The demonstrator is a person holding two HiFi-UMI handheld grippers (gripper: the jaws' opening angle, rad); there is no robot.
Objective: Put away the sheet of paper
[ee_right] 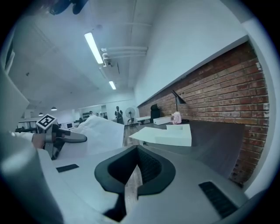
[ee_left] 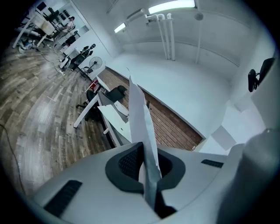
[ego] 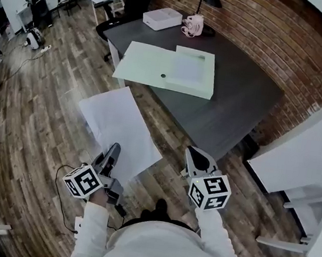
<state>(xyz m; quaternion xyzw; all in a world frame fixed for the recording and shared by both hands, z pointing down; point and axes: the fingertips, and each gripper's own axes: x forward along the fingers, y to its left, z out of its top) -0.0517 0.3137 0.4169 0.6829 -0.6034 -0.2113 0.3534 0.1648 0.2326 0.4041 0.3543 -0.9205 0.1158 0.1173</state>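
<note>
Both white-sleeved arms reach forward and down, the left gripper [ego: 112, 149] at the left with its jaws pinched tight on the near edge of the sheet of paper [ego: 120, 122], the right gripper [ego: 195, 155] held apart at about the same height, jaws together on nothing.

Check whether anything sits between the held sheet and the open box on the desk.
Nothing visible does. The sheet, clamped in the left gripper, hangs over the floor just short of the desk. The open box lies at the desk's near end. The right gripper is off to the side of that path.
</note>
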